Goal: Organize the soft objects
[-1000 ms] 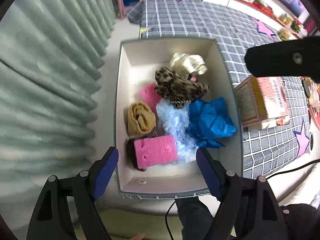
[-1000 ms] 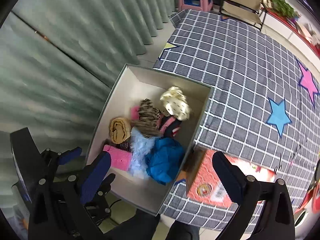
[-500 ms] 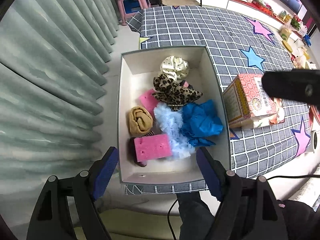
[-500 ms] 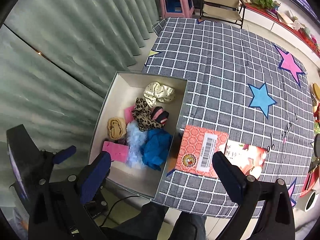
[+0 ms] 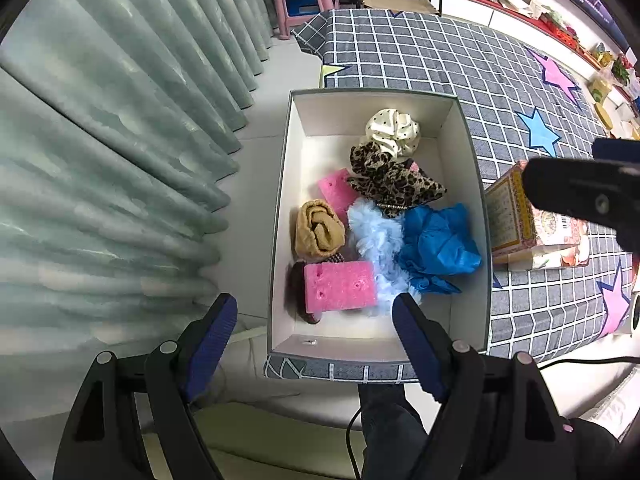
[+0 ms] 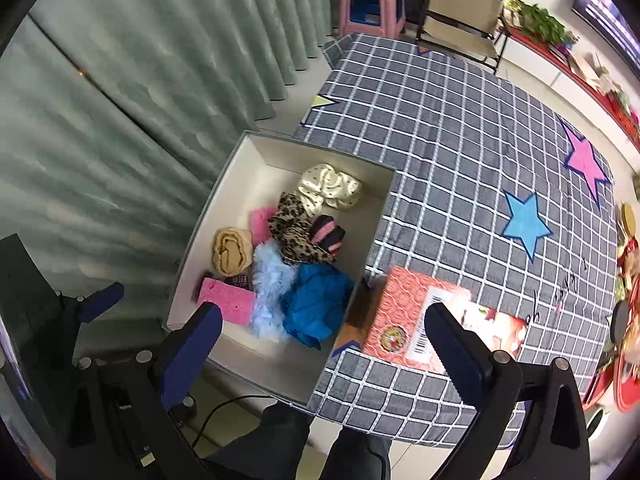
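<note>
Grey checked worktop [image 6: 460,152]: three stars, far pink stool [image 6: 370,6], left curtain [image 5: 100,140].
Box [image 5: 286,216]: near-left corner; two pink sponges [image 5: 340,286], three scrunchies [image 5: 394,130].
Left hand-held gripper [image 5: 314,334]: apart, empty.
Right hand-held gripper [image 6: 322,344]: apart, empty.

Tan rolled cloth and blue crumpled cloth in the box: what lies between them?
The fluffy light-blue piece lies between tan roll and blue cloth, seen in both wrist views.

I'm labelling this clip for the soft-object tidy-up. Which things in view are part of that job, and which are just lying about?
Part of the job:
white box
polka-dot scrunchie
leopard scrunchie
blue cloth
pink sponge
tan rolled cloth

Lying about:
red carton
pink stool
</note>
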Motion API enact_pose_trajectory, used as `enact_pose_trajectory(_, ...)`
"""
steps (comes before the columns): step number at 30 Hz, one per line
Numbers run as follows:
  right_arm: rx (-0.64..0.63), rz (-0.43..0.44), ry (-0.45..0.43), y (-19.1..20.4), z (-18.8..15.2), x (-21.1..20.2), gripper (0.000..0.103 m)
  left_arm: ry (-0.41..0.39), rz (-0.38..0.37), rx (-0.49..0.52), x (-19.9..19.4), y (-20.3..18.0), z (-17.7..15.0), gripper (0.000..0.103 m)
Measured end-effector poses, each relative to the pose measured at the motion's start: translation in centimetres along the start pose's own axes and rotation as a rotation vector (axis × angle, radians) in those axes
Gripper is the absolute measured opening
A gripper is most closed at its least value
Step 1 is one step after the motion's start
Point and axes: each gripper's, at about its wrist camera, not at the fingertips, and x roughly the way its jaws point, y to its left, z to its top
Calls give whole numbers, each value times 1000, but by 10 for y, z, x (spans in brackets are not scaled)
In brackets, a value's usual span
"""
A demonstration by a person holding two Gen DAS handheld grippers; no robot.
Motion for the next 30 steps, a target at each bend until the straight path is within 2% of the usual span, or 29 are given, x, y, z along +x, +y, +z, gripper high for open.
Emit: enact_pose_trajectory(30, -27, 4, 37, 12, 9, 13, 102, 22, -12, -37, 9, 15, 2, 83)
